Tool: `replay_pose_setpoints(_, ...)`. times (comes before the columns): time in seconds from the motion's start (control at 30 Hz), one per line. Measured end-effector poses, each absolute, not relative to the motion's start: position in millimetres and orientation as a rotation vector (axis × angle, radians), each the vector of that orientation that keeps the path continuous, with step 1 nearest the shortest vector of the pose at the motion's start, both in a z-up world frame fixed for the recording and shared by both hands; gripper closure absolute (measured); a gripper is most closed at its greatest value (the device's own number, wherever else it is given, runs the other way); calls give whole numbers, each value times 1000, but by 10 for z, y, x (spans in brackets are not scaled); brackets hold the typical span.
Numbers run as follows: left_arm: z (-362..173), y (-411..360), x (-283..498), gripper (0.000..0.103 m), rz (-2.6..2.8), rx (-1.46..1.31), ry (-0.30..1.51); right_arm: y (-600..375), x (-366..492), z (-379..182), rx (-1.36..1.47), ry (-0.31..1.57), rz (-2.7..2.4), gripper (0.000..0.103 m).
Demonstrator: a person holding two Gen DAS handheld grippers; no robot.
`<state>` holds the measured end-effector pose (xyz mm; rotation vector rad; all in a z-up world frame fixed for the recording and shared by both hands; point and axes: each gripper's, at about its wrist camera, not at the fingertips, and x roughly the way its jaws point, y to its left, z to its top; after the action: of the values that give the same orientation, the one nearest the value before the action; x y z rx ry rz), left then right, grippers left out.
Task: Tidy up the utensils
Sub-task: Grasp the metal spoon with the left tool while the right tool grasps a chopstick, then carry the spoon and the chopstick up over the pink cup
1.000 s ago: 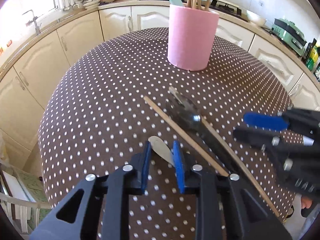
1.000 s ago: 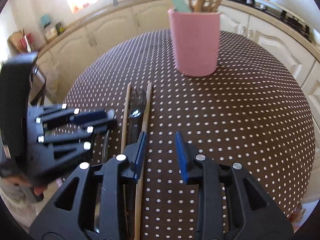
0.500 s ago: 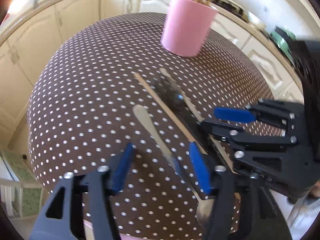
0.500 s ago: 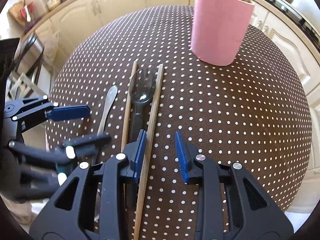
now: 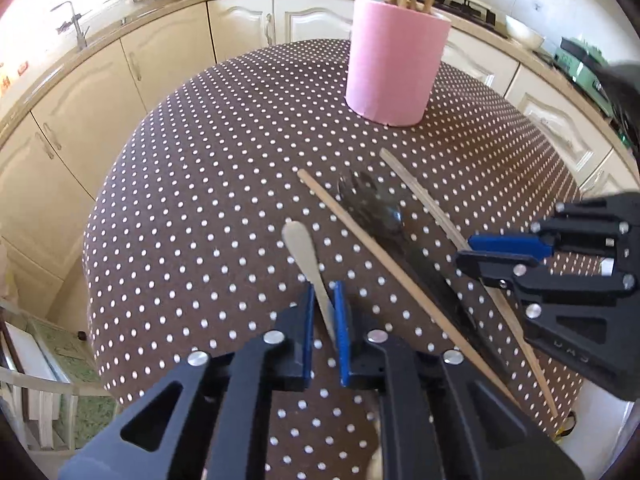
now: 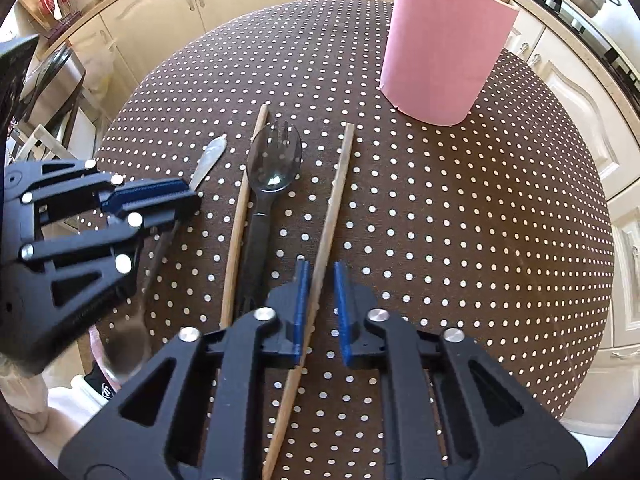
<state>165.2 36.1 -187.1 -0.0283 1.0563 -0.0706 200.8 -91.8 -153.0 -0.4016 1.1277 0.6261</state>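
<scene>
surface: polka-dot table [image 5: 200,208], kitchen
left gripper [image 5: 323,312]: nearly closed around metal spoon [image 5: 304,248] handle
right gripper [image 6: 320,304]: part-open, straddled chopstick [image 6: 334,200], unclamped
holder: pink cup [image 5: 394,68], far side
handling: spoon stiff, probably slippery; grip mid-handle

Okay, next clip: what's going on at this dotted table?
A person with two handheld grippers is sorting utensils. The left gripper has closed on the handle of a silver metal spoon. The right gripper is open around one wooden chopstick. A second wooden chopstick and a black plastic spork lie on the brown polka-dot tablecloth. The pink cylindrical holder already contains wooden utensils.
</scene>
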Motion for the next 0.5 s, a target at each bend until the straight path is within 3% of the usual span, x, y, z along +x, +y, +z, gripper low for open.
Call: replay_pose_setpoints(0.5, -1585, 710, 1522, 98, -155, -175, 891, -1346, 1936, -1369, -261, 999, 640, 98)
